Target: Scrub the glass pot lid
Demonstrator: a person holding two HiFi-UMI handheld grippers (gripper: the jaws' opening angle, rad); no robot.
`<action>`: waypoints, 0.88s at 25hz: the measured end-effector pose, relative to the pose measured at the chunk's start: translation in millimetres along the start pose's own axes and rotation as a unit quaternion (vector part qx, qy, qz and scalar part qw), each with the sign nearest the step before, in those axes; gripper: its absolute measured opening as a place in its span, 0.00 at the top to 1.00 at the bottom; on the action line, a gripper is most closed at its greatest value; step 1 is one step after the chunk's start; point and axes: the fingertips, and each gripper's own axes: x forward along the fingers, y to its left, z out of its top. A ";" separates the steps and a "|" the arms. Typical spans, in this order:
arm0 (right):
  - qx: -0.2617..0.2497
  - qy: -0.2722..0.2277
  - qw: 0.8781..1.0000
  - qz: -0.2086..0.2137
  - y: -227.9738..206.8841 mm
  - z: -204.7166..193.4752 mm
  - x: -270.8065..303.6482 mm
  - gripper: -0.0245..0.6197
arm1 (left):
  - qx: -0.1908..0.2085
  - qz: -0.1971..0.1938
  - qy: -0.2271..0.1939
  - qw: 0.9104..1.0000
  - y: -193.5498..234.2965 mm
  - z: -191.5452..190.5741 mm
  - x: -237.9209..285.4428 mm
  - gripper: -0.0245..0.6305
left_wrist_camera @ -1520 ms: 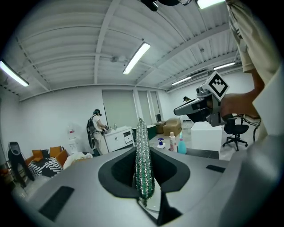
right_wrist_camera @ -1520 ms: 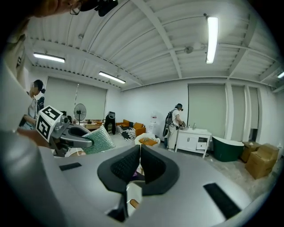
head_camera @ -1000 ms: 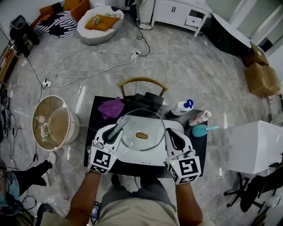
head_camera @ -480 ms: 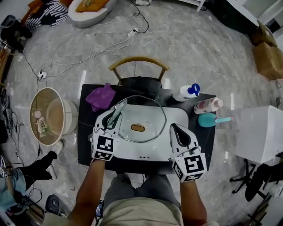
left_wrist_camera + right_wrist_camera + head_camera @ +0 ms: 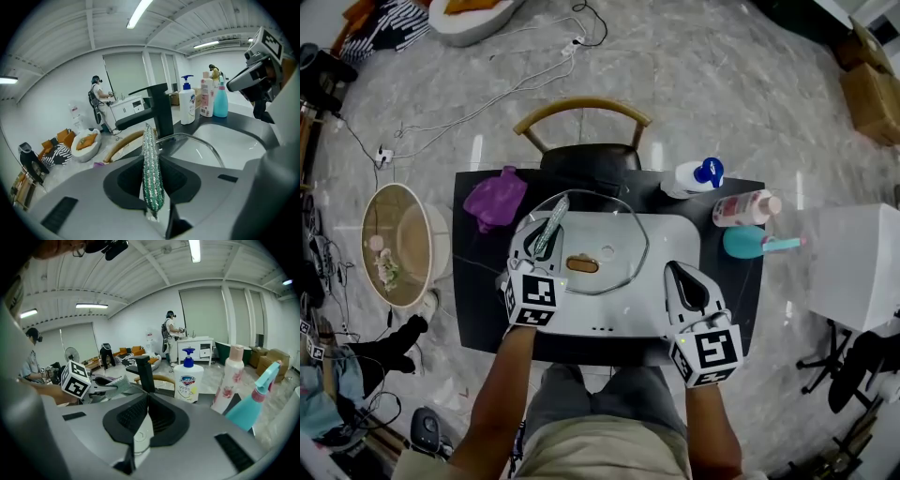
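Note:
The glass pot lid (image 5: 614,220) with its brown handle (image 5: 581,264) lies over the white sink (image 5: 675,234). My left gripper (image 5: 540,244) sits at the lid's left rim, shut on a green and silver scrubbing sponge (image 5: 553,223). In the left gripper view the sponge (image 5: 151,173) stands on edge between the jaws, with the lid's rim (image 5: 208,144) just beyond. My right gripper (image 5: 675,270) rests at the sink's front right corner, apart from the lid. Its jaws are shut with nothing between them in the right gripper view (image 5: 149,398).
A black faucet (image 5: 586,157) stands behind the sink on the black counter (image 5: 473,281). A purple cloth (image 5: 494,199) lies at the back left. On the right are a soap pump bottle (image 5: 692,176), a pink bottle (image 5: 742,208) and a teal spray bottle (image 5: 752,243). A chair (image 5: 581,111) stands behind.
My right gripper has drawn back from the lid's right rim to the sink's front right corner. The left gripper stays at the left rim with the sponge. The head view has shifted.

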 end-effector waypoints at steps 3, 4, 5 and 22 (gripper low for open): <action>0.007 0.002 1.000 -0.004 -6.3 -6.4 -1.0 0.92 | -0.003 -0.016 -0.008 1.000 -17.0 8.6 8.1 0.83; 0.010 0.003 1.000 -0.005 -8.2 -8.2 -1.6 0.92 | -0.003 -0.027 -0.011 1.000 -26.2 12.3 11.3 0.83; 0.012 0.004 1.000 -0.007 -10.3 -9.8 -2.2 0.92 | -0.002 -0.038 -0.013 0.999 -37.2 16.2 14.9 0.83; 0.028 0.010 0.999 -0.029 -37.1 -23.4 -12.4 0.92 | 0.031 -0.133 -0.018 0.990 -127.6 43.0 43.1 0.83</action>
